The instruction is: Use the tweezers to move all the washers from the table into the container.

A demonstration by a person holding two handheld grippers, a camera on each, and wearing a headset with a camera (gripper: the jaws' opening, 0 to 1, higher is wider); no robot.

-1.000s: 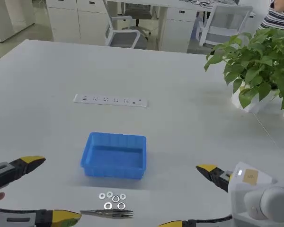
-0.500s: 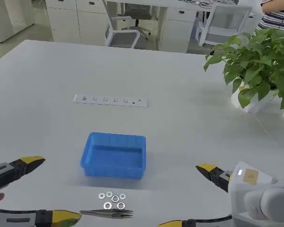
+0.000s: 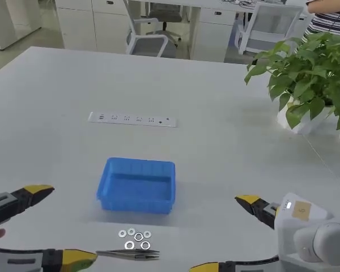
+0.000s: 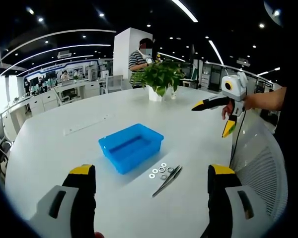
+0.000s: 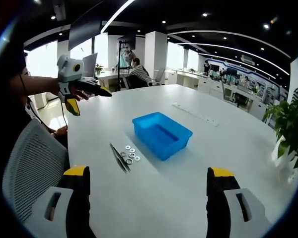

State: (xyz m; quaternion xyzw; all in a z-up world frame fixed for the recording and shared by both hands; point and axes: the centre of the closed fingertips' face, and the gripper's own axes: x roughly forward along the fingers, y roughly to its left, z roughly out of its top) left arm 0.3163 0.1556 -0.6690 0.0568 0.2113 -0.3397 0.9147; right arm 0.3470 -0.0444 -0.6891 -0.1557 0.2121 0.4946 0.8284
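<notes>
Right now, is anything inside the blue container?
The blue container looks bare inside. The washers lie outside on the table, beside the tweezers. Its near wall hides a strip of floor.

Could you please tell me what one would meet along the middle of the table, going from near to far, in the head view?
tweezers → washers → blue container → power strip

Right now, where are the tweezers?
Head view, bottom centre: the tweezers lie on the table just nearer the person than the washers, with the blue container beyond them.
</notes>
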